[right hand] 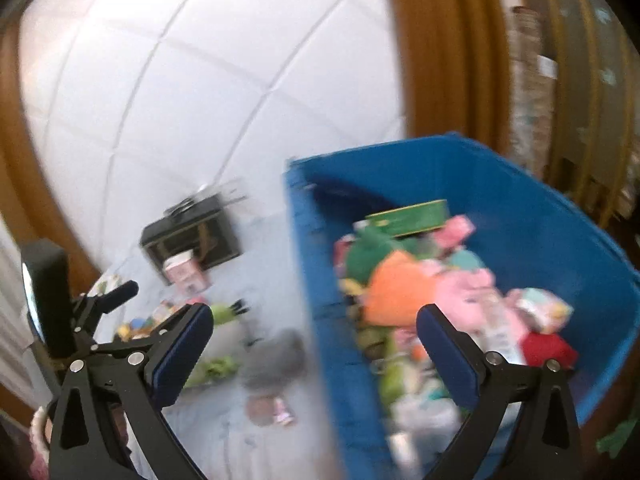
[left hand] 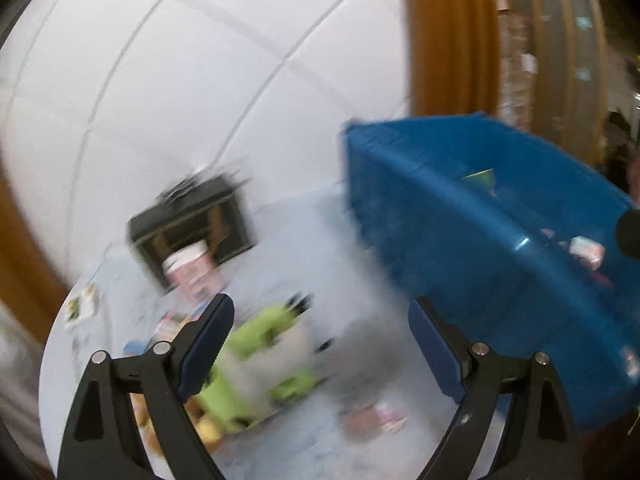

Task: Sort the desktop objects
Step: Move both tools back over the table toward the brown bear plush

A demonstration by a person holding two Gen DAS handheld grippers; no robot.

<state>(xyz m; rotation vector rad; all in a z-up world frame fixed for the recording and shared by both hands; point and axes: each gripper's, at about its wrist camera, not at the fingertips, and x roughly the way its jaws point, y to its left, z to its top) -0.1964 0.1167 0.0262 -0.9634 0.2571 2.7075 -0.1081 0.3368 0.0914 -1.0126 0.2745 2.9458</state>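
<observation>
Both grippers are held wide open and empty: the left gripper (left hand: 320, 344) above a green plush toy (left hand: 260, 360) lying left of the blue bin (left hand: 460, 240), presumably for a pickup; the right gripper (right hand: 314, 344) straddles the bin's near wall, where sorted toys (right hand: 420, 292) are piled.

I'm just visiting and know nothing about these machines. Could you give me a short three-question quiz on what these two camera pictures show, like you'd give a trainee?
1. True or false: the left claw is gripping the green plush toy.
2. Multiple choice: the blue bin holds A) nothing, B) a heap of colourful items, C) only one green box.
3. Fill in: the black box stands on the table near the white ____.

Key:
1. False; both it and the right claw are open, holding nothing.
2. B.
3. Wall.
</observation>
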